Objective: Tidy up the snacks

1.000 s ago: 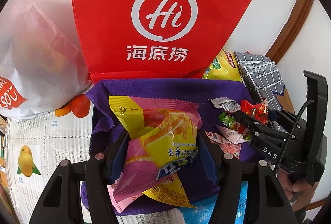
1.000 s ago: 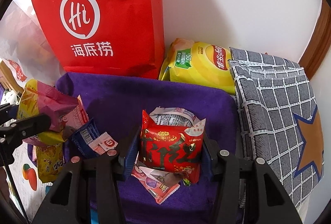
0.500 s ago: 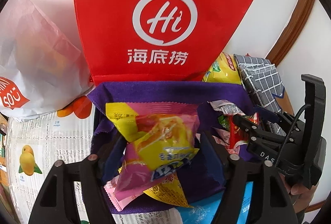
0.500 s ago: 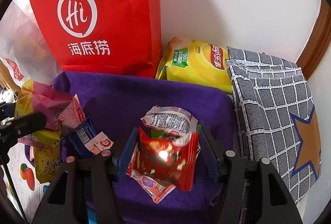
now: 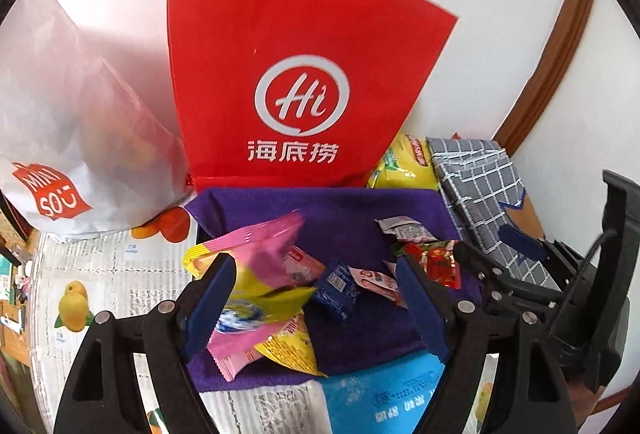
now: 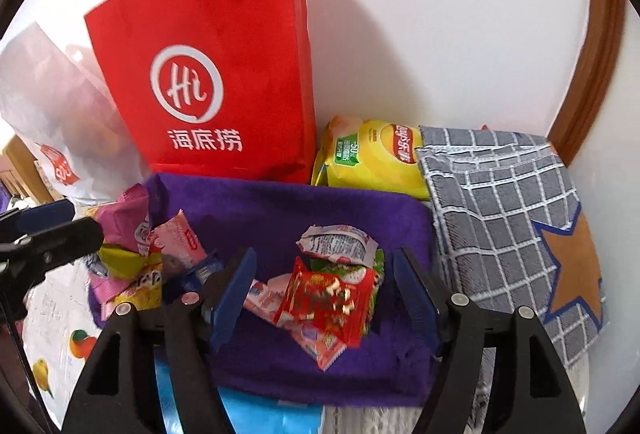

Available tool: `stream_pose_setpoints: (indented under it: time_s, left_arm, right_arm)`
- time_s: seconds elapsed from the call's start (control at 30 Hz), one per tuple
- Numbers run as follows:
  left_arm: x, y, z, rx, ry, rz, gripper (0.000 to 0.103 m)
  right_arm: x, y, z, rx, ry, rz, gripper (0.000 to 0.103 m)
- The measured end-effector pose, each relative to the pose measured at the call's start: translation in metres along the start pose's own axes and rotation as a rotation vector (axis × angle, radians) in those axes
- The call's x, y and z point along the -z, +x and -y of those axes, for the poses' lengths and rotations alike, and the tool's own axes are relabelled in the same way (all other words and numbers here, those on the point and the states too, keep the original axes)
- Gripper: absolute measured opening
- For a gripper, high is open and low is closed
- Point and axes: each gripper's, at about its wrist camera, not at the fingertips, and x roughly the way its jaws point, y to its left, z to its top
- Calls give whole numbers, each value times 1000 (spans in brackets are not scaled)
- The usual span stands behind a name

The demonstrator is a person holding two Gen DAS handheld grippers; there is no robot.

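My left hand-held gripper (image 5: 316, 298) and right hand-held gripper (image 6: 320, 294) are opening, empty; pink-yellow packet (image 5: 256, 274) lies tilted far-right on the purple cloth (image 5: 320, 201), red packet (image 6: 324, 302) beside.

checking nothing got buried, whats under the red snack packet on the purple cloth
Under the shiny red foil snack packet lie a pink-and-white sachet and a green wrapper on the purple cloth; anything beneath those is covered.

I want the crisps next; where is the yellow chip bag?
Right wrist view: the yellow chip bag lies against the wall, between the red paper bag and the grey checked cloth.
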Motion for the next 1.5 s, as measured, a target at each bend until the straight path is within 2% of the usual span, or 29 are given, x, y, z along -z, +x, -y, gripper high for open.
stream_pose_setpoints:
  time_s: [0.23, 0.47, 0.7, 0.87, 1.0, 1.03, 1.1, 1.27, 1.4, 1.5]
  left_arm:
    - [17, -38, 7, 0, 6, 24, 81]
    - [53, -89, 20, -9, 10, 65, 81]
    - [98, -140, 45, -23, 29, 116, 81]
    - [131, -166, 62, -31, 40, 143, 82]
    - [154, -185, 74, -46, 54, 165, 90]
    - [158, -188, 77, -49, 56, 171, 90]
    - [168, -195, 82, -60, 55, 177, 92]
    - [186, -212, 90, -85, 64, 194, 94]
    - [192, -221, 94, -87, 63, 206, 95]
    - [194, -224, 96, -90, 61, 207, 95]
  right_arm:
    - [15, -41, 3, 25, 8, 25, 71]
    - [41, -85, 2, 15, 33, 50, 71]
    - [79, -143, 4, -9, 72, 82, 71]
    - [112, -183, 12, 8, 89, 101, 72]
    - [136, -206, 19, 7, 108, 104, 72]
    - [141, -211, 20, 9, 114, 108, 73]
    - [150, -223, 21, 21, 114, 126, 86]
    - [168, -247, 16, 53, 84, 176, 95]
    - [176, -261, 14, 17, 83, 210, 102]
    - [179, -264, 13, 3, 83, 205, 102]
